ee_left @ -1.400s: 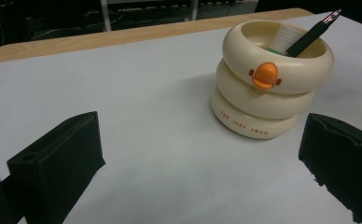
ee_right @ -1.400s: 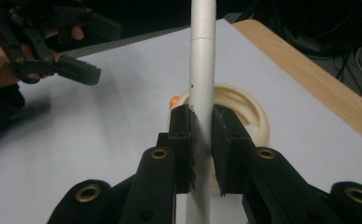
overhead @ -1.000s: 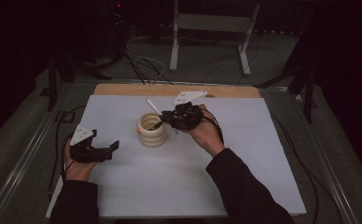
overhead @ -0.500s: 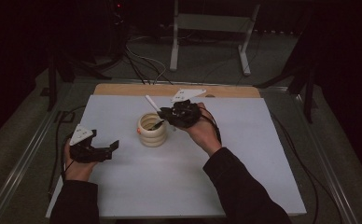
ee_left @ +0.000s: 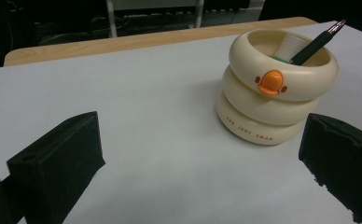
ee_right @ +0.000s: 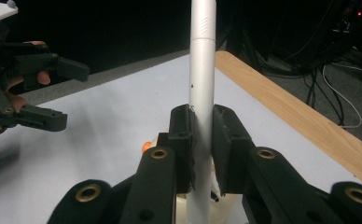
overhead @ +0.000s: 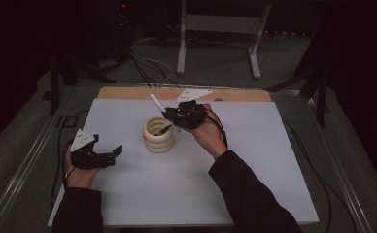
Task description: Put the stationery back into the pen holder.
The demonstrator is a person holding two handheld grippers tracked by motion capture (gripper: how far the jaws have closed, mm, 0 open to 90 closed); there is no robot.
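A cream ringed pen holder (overhead: 158, 137) with an orange button (ee_left: 271, 82) stands mid-table. A dark pen (ee_left: 316, 43) leans inside it. My right gripper (overhead: 169, 116) hovers just over the holder's far right rim, shut on a white pen (overhead: 156, 103) that sticks up and to the left. In the right gripper view the white pen (ee_right: 202, 70) stands upright between the pads of the right gripper (ee_right: 201, 140), with the holder (ee_right: 184, 207) below. My left gripper (overhead: 112, 156) rests open to the left of the holder, and the left gripper (ee_left: 200, 158) has nothing between its jaws.
A white sheet (overhead: 254, 160) covers the table, and a wooden strip (overhead: 245, 95) runs along its far edge. Cables (overhead: 147, 65) and a metal stand (overhead: 215, 39) are on the floor beyond. The left gripper (ee_right: 72, 98) is also in the right gripper view.
The right gripper and its white pen have crept slightly away from me over the holder. The left gripper has stayed put.
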